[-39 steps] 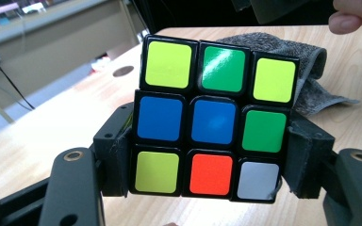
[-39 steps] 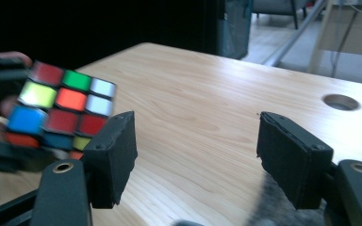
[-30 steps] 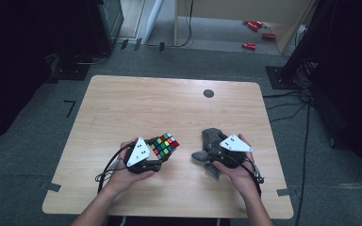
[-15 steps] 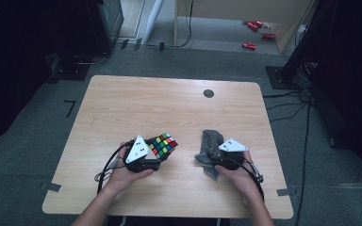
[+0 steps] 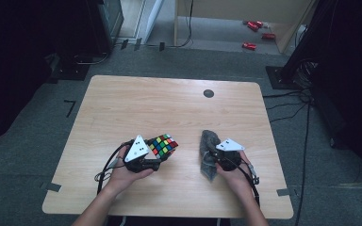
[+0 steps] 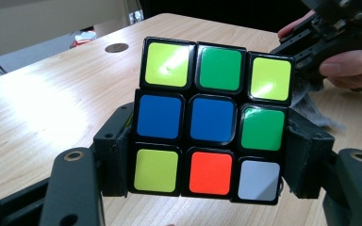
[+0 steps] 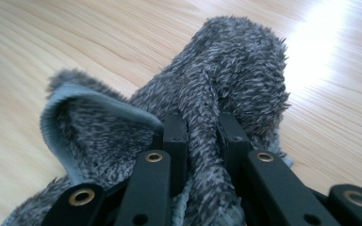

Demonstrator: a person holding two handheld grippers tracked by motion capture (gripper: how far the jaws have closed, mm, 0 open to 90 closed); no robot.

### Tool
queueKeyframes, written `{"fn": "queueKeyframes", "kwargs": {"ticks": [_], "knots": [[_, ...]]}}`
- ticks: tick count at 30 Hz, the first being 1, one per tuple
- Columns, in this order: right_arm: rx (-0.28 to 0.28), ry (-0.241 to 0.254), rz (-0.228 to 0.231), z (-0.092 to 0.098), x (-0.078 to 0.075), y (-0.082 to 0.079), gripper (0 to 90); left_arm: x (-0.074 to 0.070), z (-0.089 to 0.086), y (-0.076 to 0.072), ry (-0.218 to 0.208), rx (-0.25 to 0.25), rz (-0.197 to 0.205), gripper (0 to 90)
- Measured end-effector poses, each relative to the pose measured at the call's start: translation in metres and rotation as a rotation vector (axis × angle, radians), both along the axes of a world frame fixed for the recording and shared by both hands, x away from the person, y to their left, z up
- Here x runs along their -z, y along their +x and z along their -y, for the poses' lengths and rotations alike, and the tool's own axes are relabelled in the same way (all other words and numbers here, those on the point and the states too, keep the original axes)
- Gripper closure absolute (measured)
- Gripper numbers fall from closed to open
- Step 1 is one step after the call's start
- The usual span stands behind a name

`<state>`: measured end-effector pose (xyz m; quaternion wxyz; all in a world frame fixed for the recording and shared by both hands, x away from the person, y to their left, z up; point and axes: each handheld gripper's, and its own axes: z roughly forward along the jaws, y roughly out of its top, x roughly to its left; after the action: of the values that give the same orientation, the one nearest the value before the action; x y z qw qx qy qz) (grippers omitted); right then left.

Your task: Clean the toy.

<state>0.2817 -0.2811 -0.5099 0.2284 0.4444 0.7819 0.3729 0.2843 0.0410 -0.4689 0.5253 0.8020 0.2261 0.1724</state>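
Left tool [image 5: 156, 157] held the puzzle cube [image 5: 163, 145] by two opposite sides, jaws closed in against the bottom layer. In the left gripper view the cube [image 6: 212, 117] sat square between them, one face turned flat toward the camera. I judged that hold deliberate: clamped low and from the sides, it left the facing squares bare for wiping.

Right tool [image 7: 202, 136] was pinched narrow on a fold of grey cloth [image 7: 207, 94], jaws nearly together with a ridge of pile standing up between them. The rest of the cloth bunched ahead and to the side, one hemmed edge curling over. Gripping a fold rather than an edge gave me a padded wad at the front, good for rubbing.

From the high view the cube was raised off the bench [image 5: 136, 103] near its front edge, left of centre. The cloth [image 5: 208, 153] hung from the right tool [image 5: 215, 157] just across from it, apart from the cube, not yet touching.

Cube: black frame, three by three, scrambled. Facing side read yellow-green, green, yellow-green across the top; blue, blue, green in the middle; yellow-green, orange-red, white along the bottom. Stickers glossy, light catching the top left one.

Cloth: dark grey, shaggy microfibre, paler bound hem.

Next step, by my reckoning: bring the wad to the facing side.
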Motion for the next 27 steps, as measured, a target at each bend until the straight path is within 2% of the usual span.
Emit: {"fn": "queueKeyframes", "kwargs": {"ticks": [1, 6, 8, 11, 13, 14, 16, 19, 21, 24, 27], "knots": [[-0.008, 0.013, 0.006, -0.003, -0.002, -0.001, 78.4, 0.001, 0.0, 0.0, 0.004, 0.0, 0.002, 33.4], [-0.082, 0.129, 0.114, -0.023, -0.032, -0.014, 77.9, 0.004, 0.007, -0.003, 0.037, 0.018, 0.011, 33.5], [-0.139, 0.203, 0.164, -0.031, -0.046, -0.022, 77.5, 0.005, 0.011, -0.005, 0.052, 0.021, 0.016, 33.6], [-0.2, 0.248, 0.22, -0.044, -0.062, -0.032, 77.4, 0.006, 0.014, -0.006, 0.056, 0.028, 0.012, 33.6], [-0.23, 0.294, 0.236, -0.052, -0.071, -0.038, 77.4, 0.006, 0.017, -0.008, 0.051, 0.039, 0.013, 33.6], [-0.243, 0.302, 0.243, -0.056, -0.074, -0.04, 77.4, 0.006, 0.018, -0.009, 0.046, 0.049, 0.016, 33.6], [-0.261, 0.304, 0.245, -0.064, -0.076, -0.043, 77.2, 0.004, 0.022, -0.013, 0.039, 0.07, 0.029, 33.6], [-0.253, 0.296, 0.249, -0.066, -0.071, -0.041, 76.9, 0.002, 0.024, -0.016, 0.05, 0.053, 0.056, 33.7], [-0.223, 0.306, 0.222, -0.061, -0.065, -0.036, 76.9, 0.002, 0.022, -0.016, 0.031, 0.066, 0.059, 33.8], [-0.182, 0.287, 0.17, -0.054, -0.057, -0.029, 76.8, -0.001, 0.02, -0.017, 0.01, 0.08, 0.065, 33.9], [-0.178, 0.29, 0.16, -0.053, -0.056, -0.029, 76.8, 0.001, 0.021, -0.015, 0.017, 0.08, 0.059, 34.0]]}}
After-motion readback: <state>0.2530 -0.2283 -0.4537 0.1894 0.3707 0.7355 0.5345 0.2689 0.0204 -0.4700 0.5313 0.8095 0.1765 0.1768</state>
